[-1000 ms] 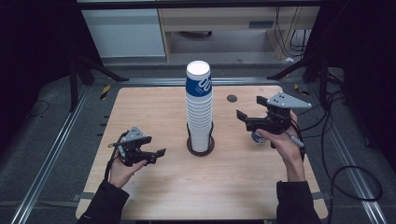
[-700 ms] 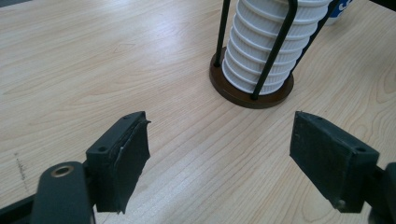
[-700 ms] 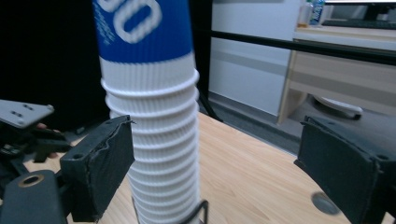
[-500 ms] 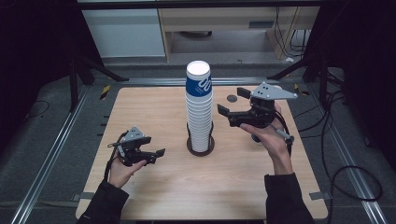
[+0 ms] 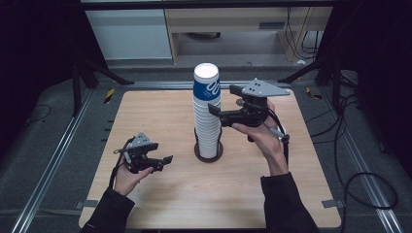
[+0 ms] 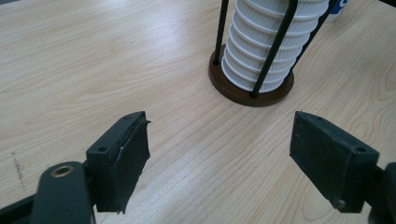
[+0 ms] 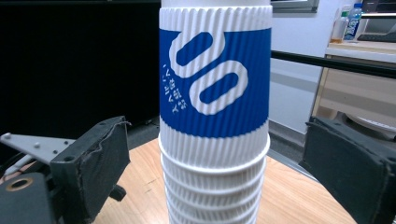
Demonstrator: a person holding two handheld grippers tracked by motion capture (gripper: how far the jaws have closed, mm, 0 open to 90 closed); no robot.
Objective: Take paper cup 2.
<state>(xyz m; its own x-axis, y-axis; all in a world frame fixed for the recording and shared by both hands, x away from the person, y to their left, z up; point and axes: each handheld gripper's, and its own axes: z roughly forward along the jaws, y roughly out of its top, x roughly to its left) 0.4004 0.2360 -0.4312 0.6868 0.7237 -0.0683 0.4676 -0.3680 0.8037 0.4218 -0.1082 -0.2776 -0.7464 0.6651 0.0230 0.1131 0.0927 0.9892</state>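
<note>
A tall stack of white ribbed paper cups point(image 5: 207, 121) stands in a black wire holder on a round brown base point(image 5: 209, 153) at the table's middle. The top cup point(image 5: 207, 90) wears a blue band with white print. My right gripper point(image 5: 223, 100) is open at the stack's upper right. In the right gripper view the top cup point(image 7: 215, 70) stands between the spread jaws of that gripper point(image 7: 215, 168), with a gap on each side. My left gripper point(image 5: 164, 163) rests open, low at the left front. Its view point(image 6: 219, 140) faces the stack's foot point(image 6: 261, 51) and base point(image 6: 247, 95).
The wooden table point(image 5: 160, 116) has bare room left of and in front of the stack. A bit of a blue and white object point(image 6: 338, 11) lies beyond the stack. Metal rails point(image 5: 63, 141) run along both sides, and a cabinet point(image 5: 131, 34) stands behind.
My right gripper has moved left and a little up, from the table's right side to the top of the cup stack. The left gripper has stayed put.
</note>
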